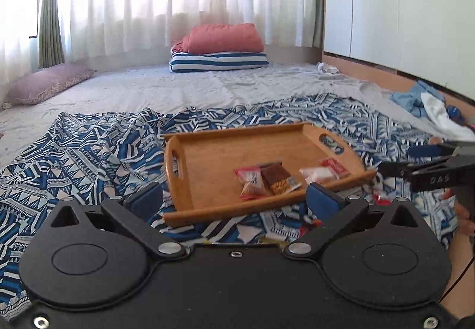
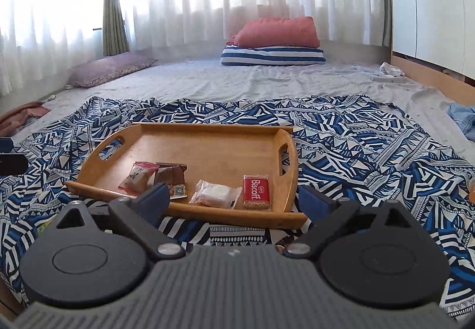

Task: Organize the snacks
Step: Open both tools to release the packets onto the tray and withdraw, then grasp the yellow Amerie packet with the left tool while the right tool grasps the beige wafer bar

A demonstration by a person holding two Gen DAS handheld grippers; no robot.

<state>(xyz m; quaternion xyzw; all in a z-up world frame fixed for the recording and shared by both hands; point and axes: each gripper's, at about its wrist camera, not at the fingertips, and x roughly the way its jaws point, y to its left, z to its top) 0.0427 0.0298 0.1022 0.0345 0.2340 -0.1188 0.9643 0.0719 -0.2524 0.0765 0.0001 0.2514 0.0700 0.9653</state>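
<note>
A wooden tray (image 1: 207, 157) (image 2: 207, 148) lies on a blue patterned cloth (image 1: 74, 151) (image 2: 371, 151). Along its near side lie a pink-wrapped snack (image 1: 251, 182) (image 2: 138, 176), a brown bar (image 1: 277, 177) (image 2: 172, 176), a clear-wrapped white snack (image 1: 317, 173) (image 2: 215, 192) and a red Biscoff packet (image 1: 335, 165) (image 2: 256, 191). My left gripper (image 1: 234, 200) is open and empty just before the tray's near rim. My right gripper (image 2: 234, 200) is open and empty at the tray's near rim; it also shows in the left wrist view (image 1: 415, 161). More wrappers (image 1: 299, 228) lie on the cloth under my left gripper.
Behind the cloth is a grey mattress (image 2: 237, 82) with a red cushion (image 2: 279, 32) on a striped pillow (image 2: 273, 56) and a mauve pillow (image 2: 109, 69). White wardrobe doors (image 1: 400, 2) stand on the right, with blue and white clothes (image 1: 424, 103) below them.
</note>
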